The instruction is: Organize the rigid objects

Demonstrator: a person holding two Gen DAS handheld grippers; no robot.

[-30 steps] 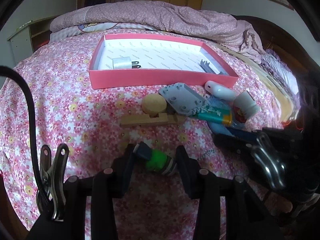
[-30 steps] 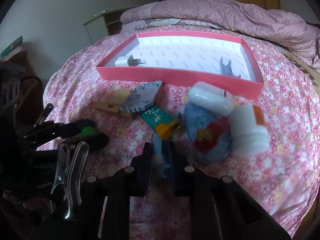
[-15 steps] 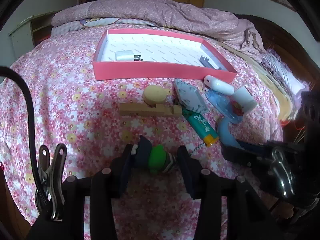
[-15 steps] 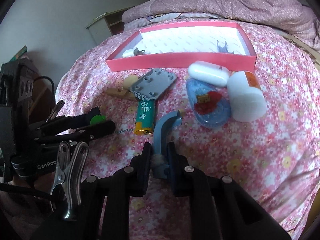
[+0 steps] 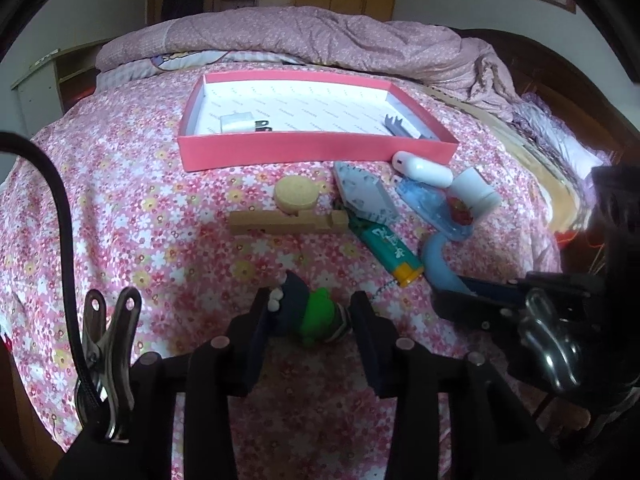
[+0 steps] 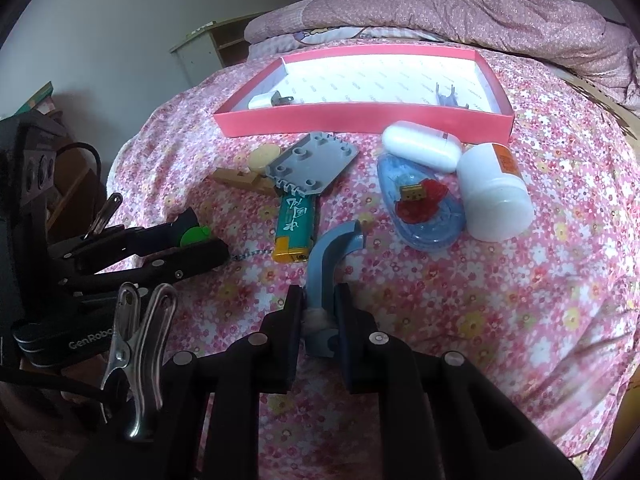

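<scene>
At the bottom centre of the left wrist view, a green toy [image 5: 316, 316] is being squeezed by the closing left gripper [image 5: 310, 320]; the pink box [image 5: 316, 150] sits above. In the right wrist view, low centre, a blue hook [image 6: 326, 264] is pinched by the right gripper [image 6: 318, 320].

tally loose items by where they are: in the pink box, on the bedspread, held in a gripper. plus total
In the pink box: 2
On the bedspread: 7
Held in grippers: 2, green figure and blue curved piece
Total: 11
</scene>
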